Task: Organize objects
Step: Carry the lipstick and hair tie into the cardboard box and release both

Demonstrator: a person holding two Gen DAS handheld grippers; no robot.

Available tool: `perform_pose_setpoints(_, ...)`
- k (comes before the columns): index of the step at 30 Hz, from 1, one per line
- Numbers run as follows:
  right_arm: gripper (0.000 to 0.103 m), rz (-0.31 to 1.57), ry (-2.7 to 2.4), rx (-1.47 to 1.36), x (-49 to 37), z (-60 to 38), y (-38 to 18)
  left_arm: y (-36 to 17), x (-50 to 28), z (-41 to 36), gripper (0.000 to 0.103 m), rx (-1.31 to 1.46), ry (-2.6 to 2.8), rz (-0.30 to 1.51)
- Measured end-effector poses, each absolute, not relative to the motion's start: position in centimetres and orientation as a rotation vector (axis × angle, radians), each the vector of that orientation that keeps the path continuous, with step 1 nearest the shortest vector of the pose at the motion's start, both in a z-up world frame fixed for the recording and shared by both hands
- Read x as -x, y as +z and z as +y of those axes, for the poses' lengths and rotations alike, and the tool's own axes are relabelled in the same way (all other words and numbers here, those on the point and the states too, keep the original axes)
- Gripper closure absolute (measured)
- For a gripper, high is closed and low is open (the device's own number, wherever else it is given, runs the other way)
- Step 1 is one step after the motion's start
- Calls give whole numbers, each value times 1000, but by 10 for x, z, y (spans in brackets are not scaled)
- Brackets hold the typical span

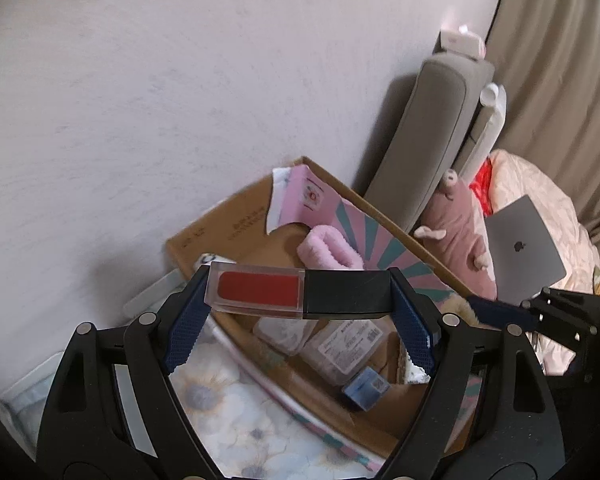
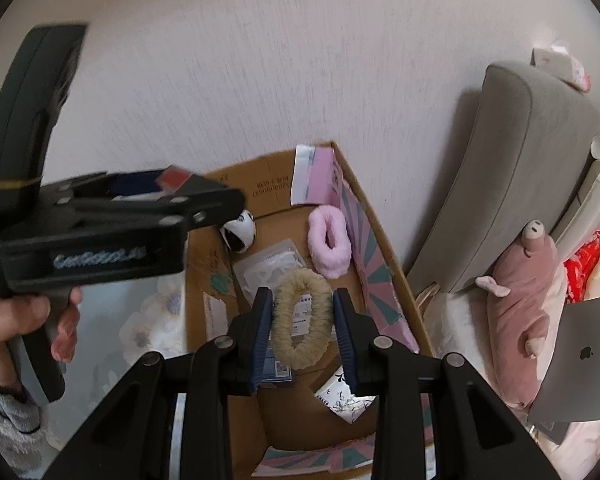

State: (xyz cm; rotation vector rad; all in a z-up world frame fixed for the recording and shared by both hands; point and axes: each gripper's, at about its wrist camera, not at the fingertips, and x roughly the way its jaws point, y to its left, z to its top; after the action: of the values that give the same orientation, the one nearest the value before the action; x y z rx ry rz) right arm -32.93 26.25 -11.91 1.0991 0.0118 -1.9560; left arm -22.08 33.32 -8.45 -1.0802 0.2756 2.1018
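Hovering over the cardboard box [image 2: 384, 240]: left gripper [image 1: 300, 294] clamps a lipstick tube [image 1: 300, 294] endwise, right gripper [image 2: 302, 320] squeezes a beige scrunchie [image 2: 302, 316]; tube could pivot out, missing the box.

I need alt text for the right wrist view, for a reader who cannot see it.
The right gripper holds a beige fluffy hair tie between its fingers, above an open cardboard box that contains a pink hair tie and small packets. At left, a hand holds the left gripper, which carries a red lip gloss tube.
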Motion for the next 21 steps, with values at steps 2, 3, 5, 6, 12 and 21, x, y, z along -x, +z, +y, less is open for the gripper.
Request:
perform_pose_setpoints(2,74,20,-1941,-1118,331,256,-126,-95,229,347,21,1096,2085,305)
perform_pose_setpoints(3,75,25,-1932,-1128,333,252,-130,-99,232,351,21,1103,2079,316)
perform_pose_setpoints(5,75,41,-1916,-1143,334,246,-137,-108,237,361,21,1120,2066,342)
perform_pose_setpoints(6,74,47,-1911,-1148,335,243,-140,-111,239,364,21,1127,2062,349)
perform_pose_setpoints(12,75,80,-1866,-1187,339,230,-158,-131,249,383,21,1168,2033,407)
perform_pose_setpoints(21,74,95,-1853,-1200,339,221,-164,-141,252,395,20,1167,2021,508)
